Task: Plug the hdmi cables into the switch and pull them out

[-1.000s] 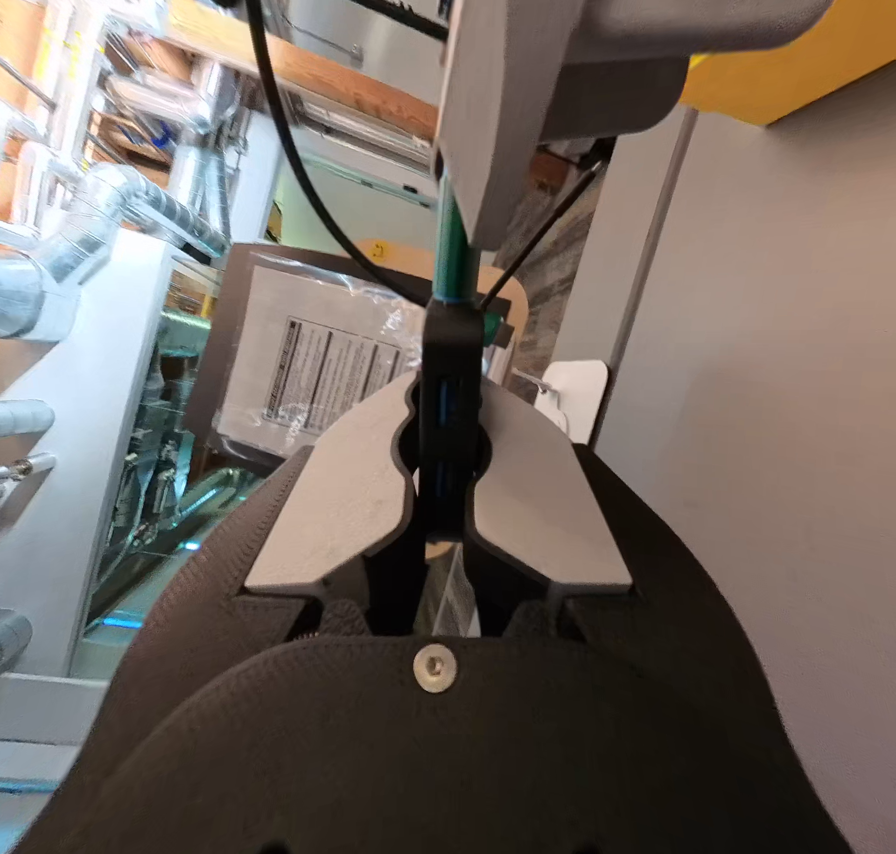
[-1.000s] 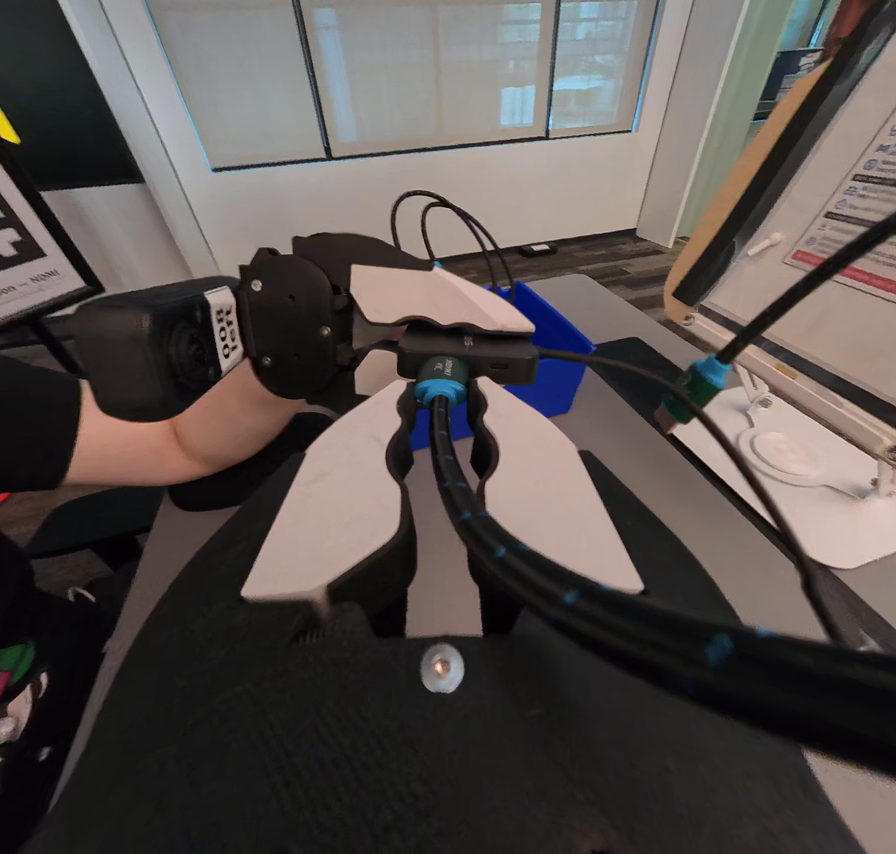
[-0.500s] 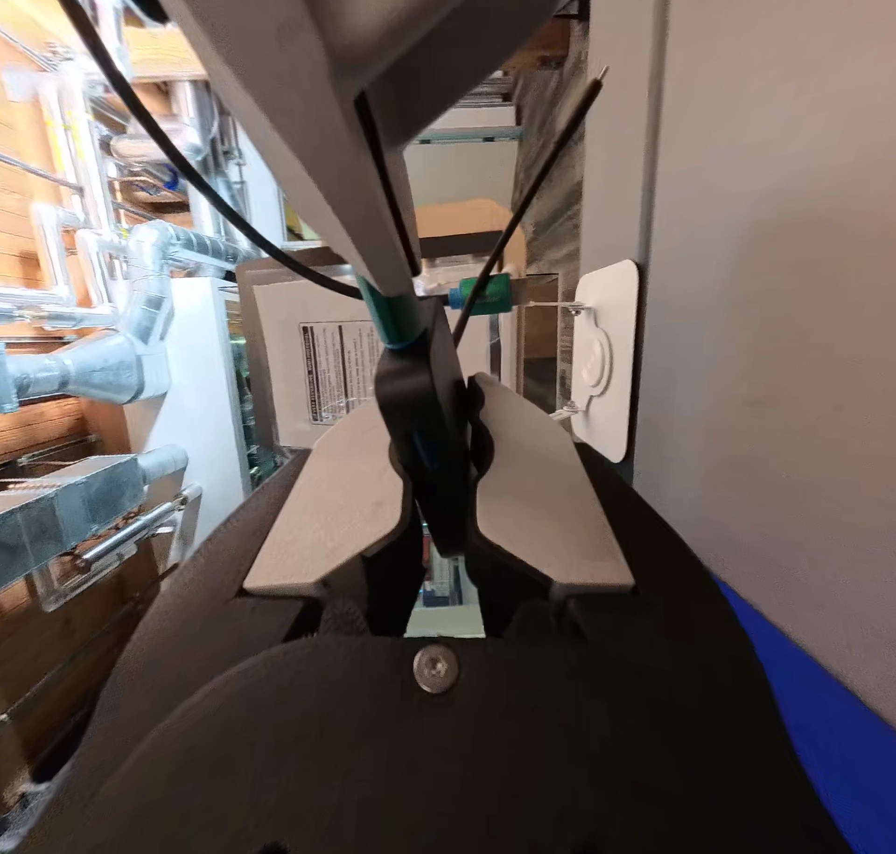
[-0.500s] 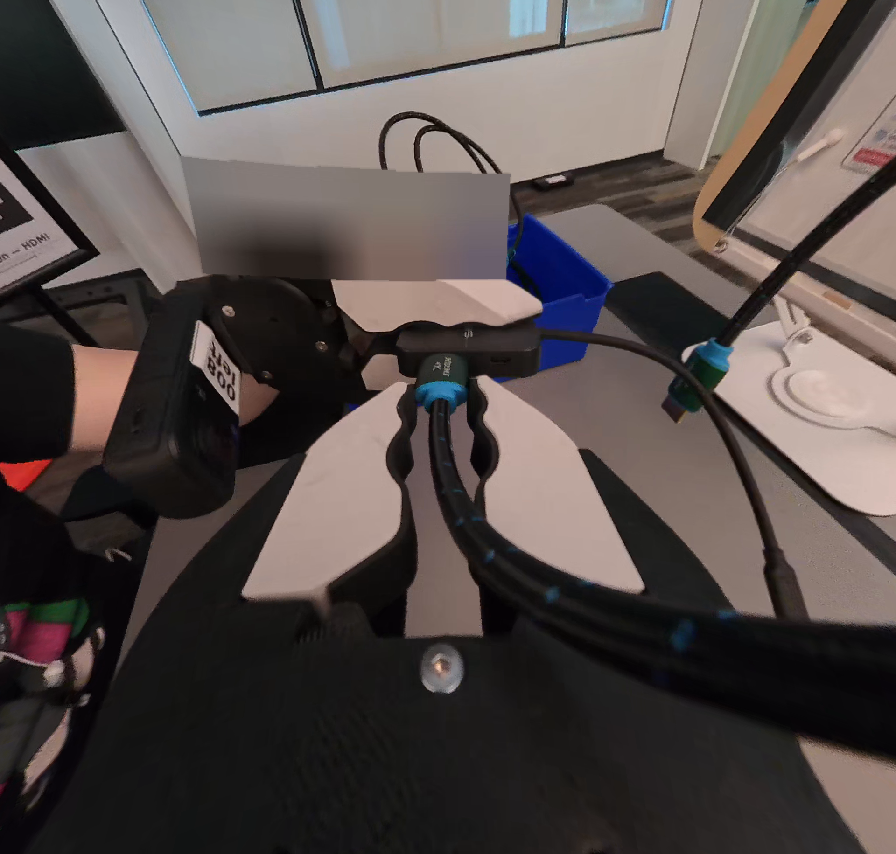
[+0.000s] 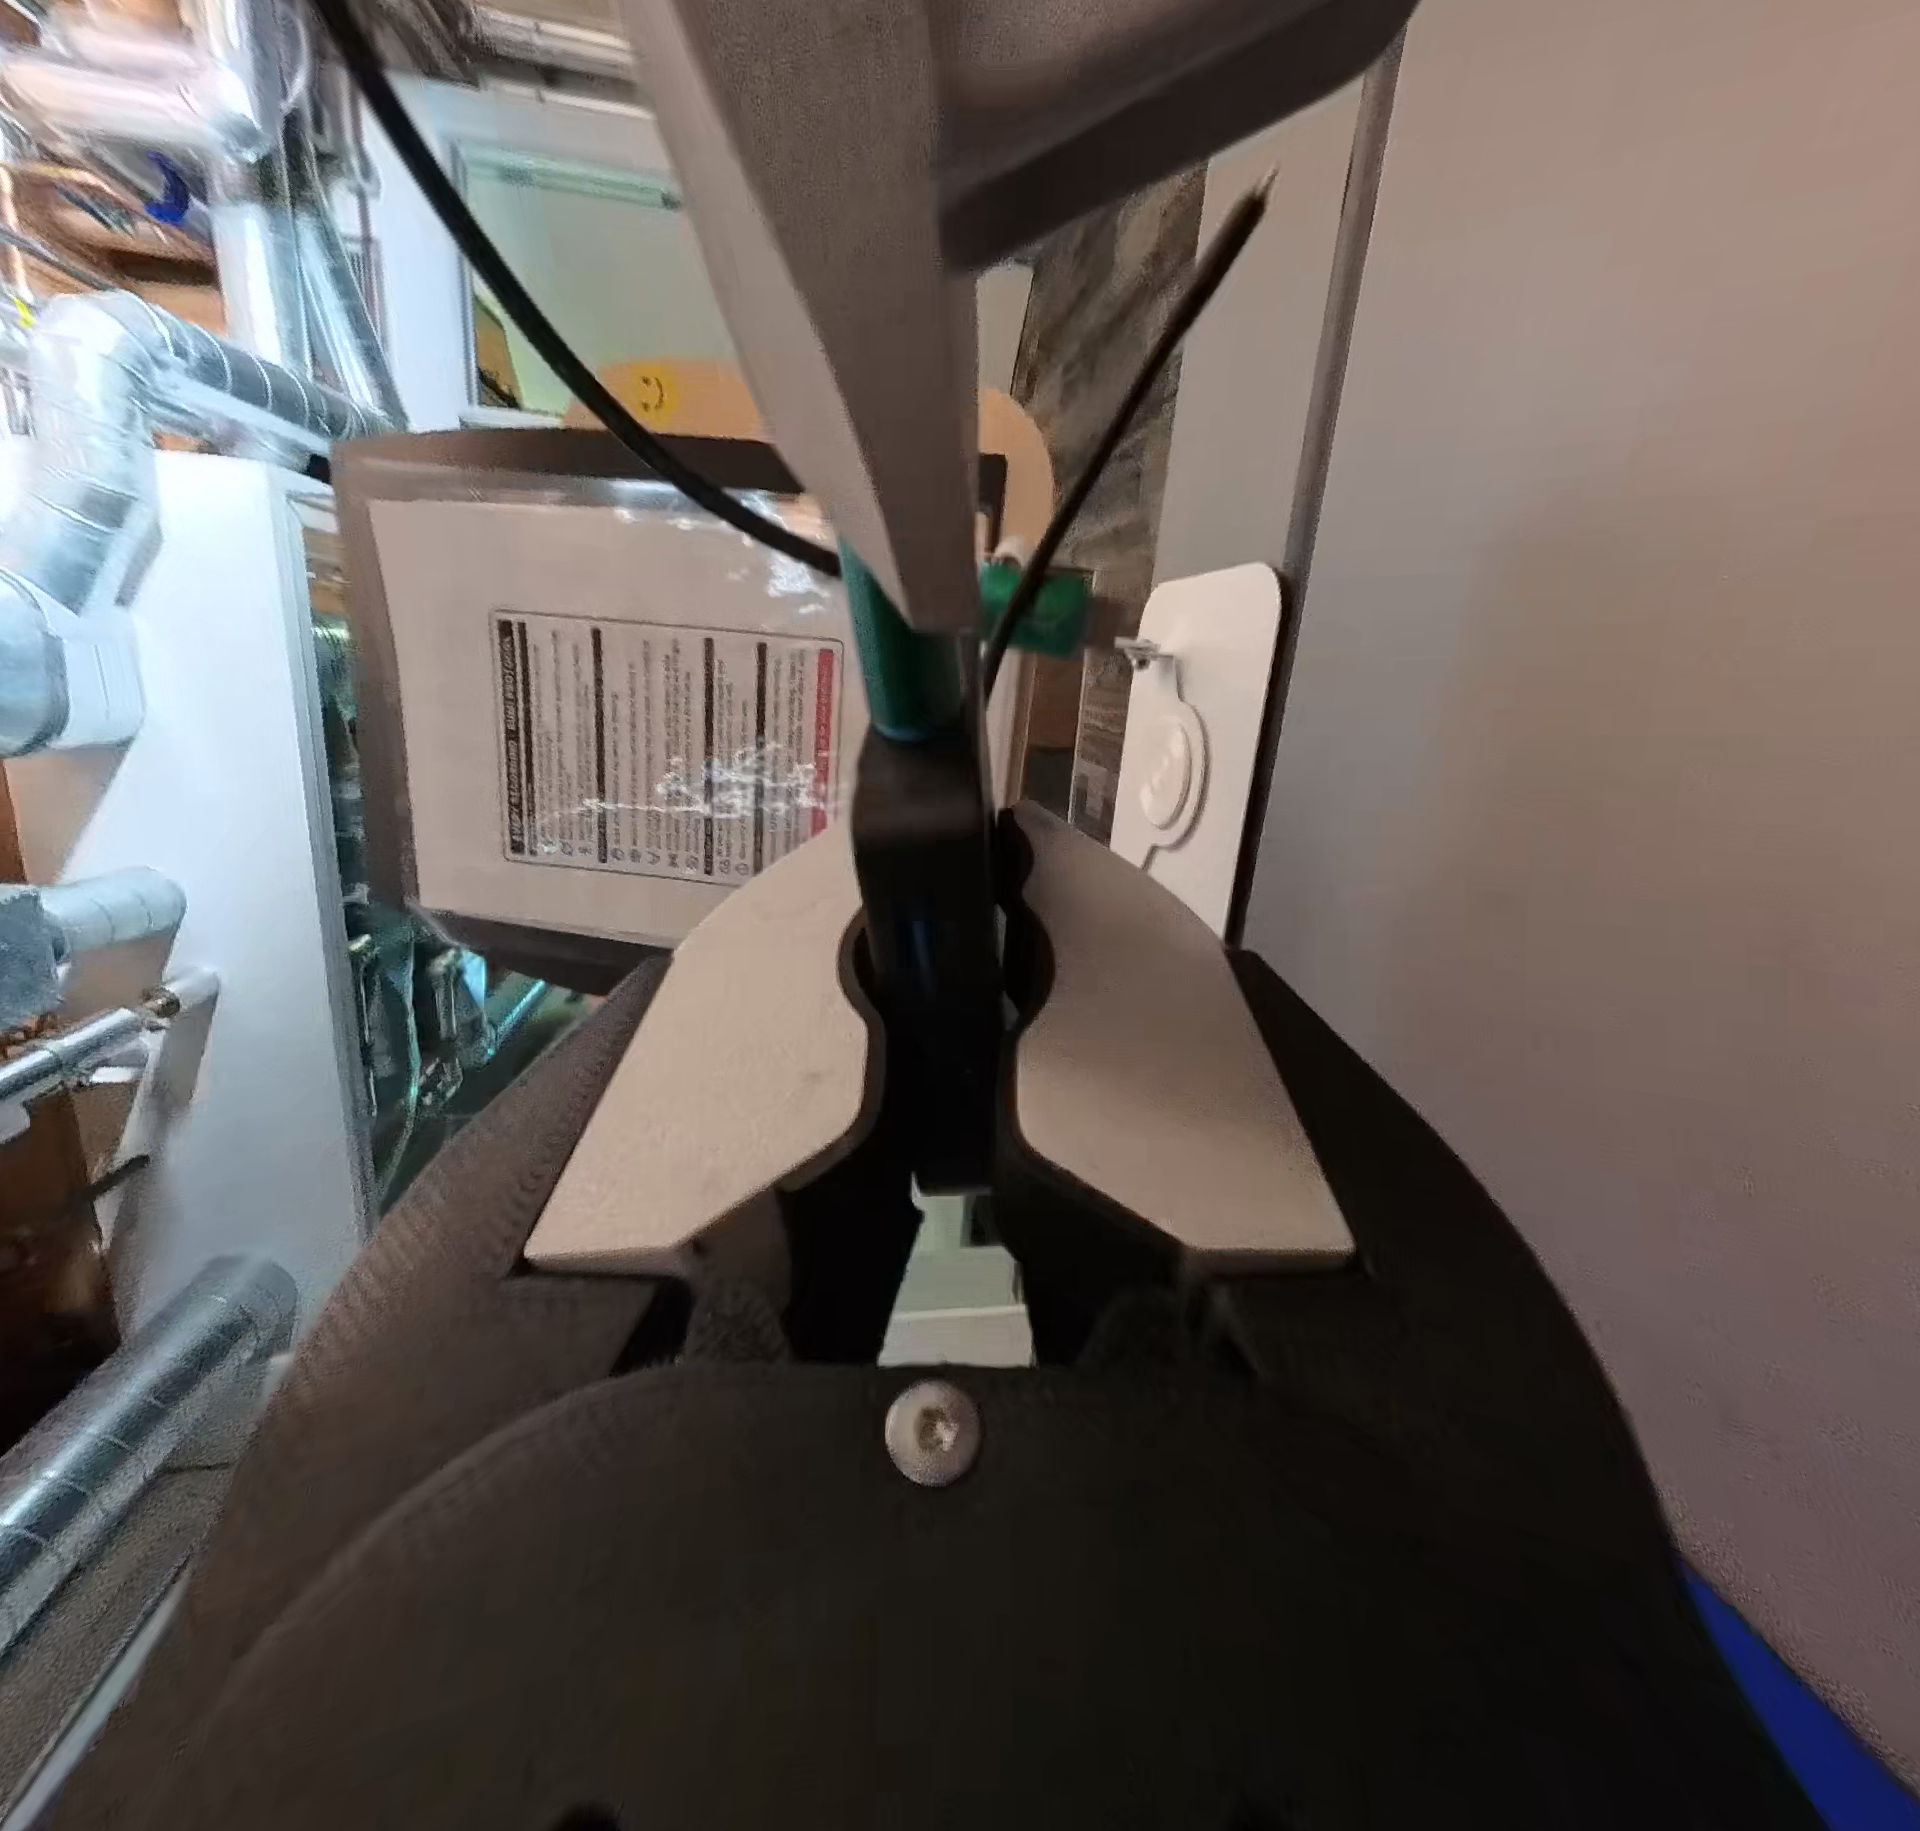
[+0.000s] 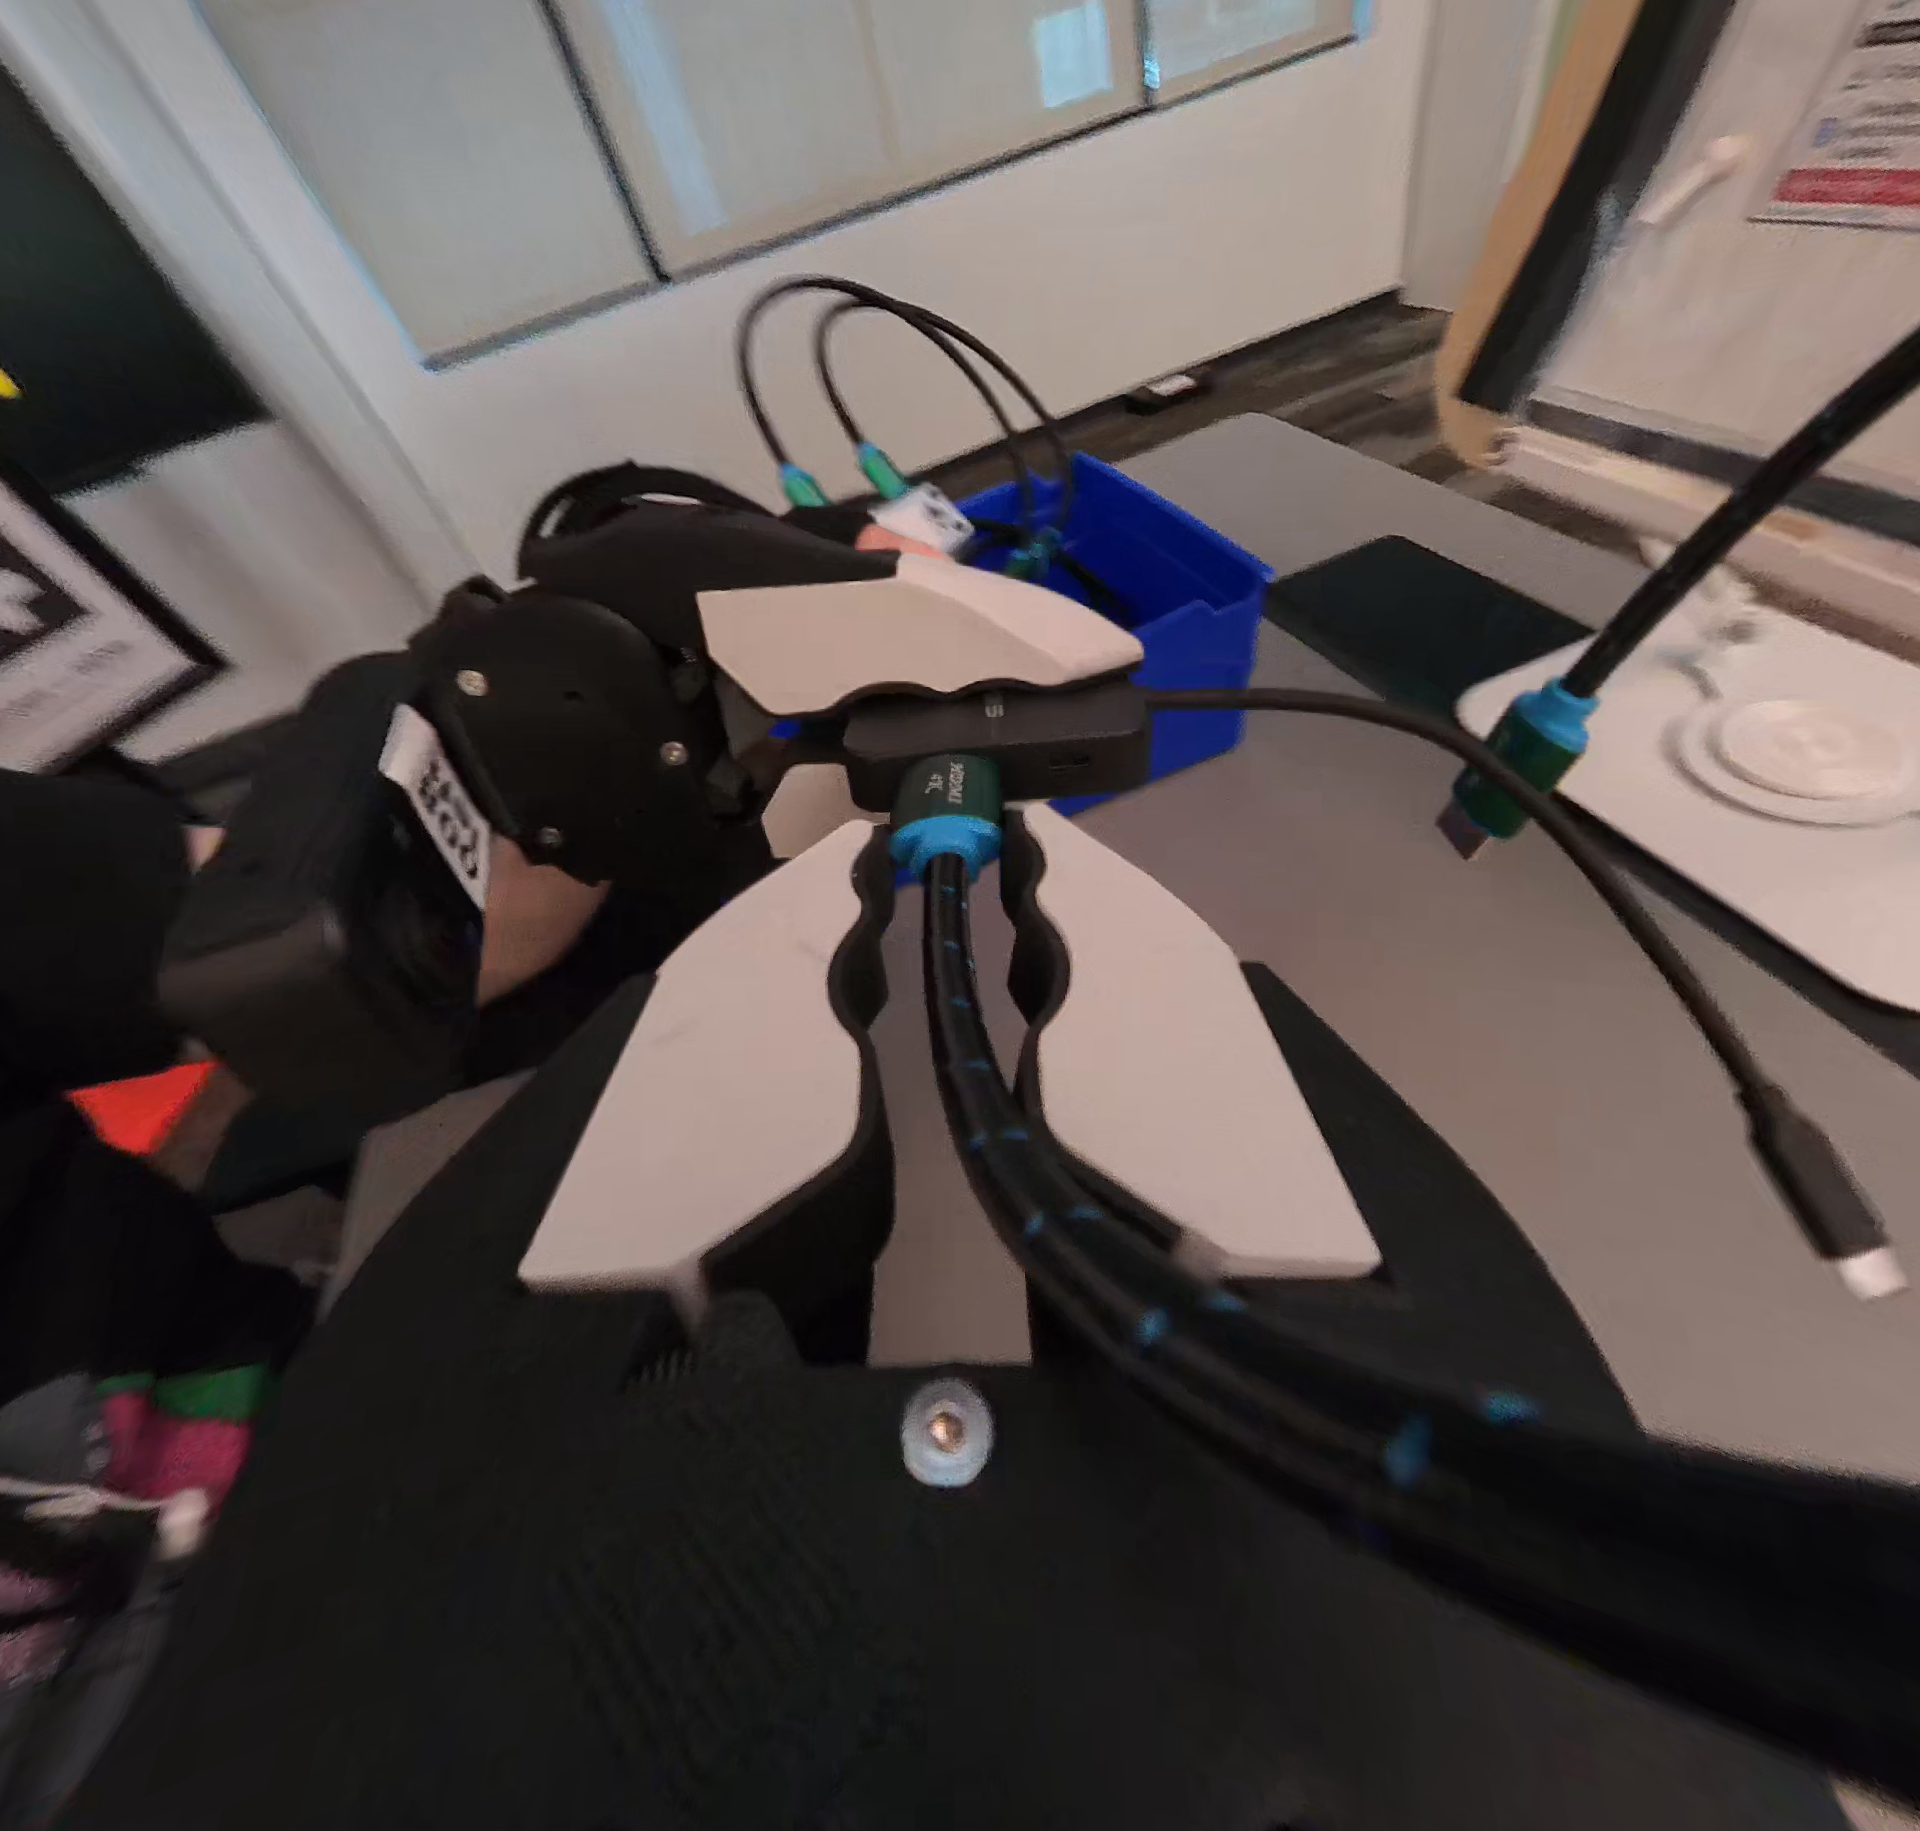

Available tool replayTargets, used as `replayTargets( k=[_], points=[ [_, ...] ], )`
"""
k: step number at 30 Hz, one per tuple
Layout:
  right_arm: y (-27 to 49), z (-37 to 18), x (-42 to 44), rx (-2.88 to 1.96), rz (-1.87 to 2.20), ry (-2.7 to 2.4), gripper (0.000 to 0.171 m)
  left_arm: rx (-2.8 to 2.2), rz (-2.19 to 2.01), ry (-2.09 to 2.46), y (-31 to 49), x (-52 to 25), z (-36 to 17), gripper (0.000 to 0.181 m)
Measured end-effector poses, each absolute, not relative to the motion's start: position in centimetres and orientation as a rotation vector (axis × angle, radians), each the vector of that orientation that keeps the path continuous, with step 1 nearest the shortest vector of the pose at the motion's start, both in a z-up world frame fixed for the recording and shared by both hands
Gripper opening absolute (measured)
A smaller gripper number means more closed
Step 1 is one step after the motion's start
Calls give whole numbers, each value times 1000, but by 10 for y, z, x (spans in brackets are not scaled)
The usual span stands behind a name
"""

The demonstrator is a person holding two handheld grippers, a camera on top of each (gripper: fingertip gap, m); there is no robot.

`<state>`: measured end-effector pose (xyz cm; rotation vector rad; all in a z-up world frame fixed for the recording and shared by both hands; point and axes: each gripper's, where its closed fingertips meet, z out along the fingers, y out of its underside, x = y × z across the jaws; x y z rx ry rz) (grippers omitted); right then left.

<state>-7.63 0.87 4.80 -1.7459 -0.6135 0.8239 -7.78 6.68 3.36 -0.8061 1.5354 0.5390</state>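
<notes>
My left gripper (image 5: 920,836) is shut on the black HDMI switch (image 5: 925,1002), seen edge-on between its pads. In the right wrist view the left gripper (image 6: 1049,711) comes in from the left and holds the switch (image 6: 1081,742) flat above the table. My right gripper (image 6: 948,831) is shut on the blue collar of a green HDMI plug (image 6: 940,789), which sits in the switch's near port. Its braided cable (image 6: 966,1054) runs back between my fingers. A second green plug (image 6: 1507,773) hangs loose to the right. The switch's own lead ends in a small connector (image 6: 1829,1220).
A blue bin (image 6: 1174,576) holding more cables stands behind the switch on the grey table (image 6: 1299,898). A white stand base (image 6: 1766,773) and a framed printed sheet (image 5: 623,711) are at the right. A dark mat (image 6: 1423,607) lies beside the bin. Some 6 cm of space lies between my two pairs of fingers.
Both hands have shifted and tilted together, so the background moved. The plug stays seated in the switch. Both grips are unchanged. The lead's small connector has come into view.
</notes>
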Motion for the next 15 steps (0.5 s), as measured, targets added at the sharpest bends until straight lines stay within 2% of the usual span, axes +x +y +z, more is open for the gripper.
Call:
replayTargets(
  k=[2,8,15],
  points=[
    [10,46,-77,-1754,746,-622,21,-829,551,1529,69,-77,31,14],
    [5,56,-75,-1666,1070,-553,20,-821,526,1510,64,-80,46,14],
    [9,58,-77,-1649,1110,-545,20,-825,511,1510,68,-83,48,14]
  ],
)
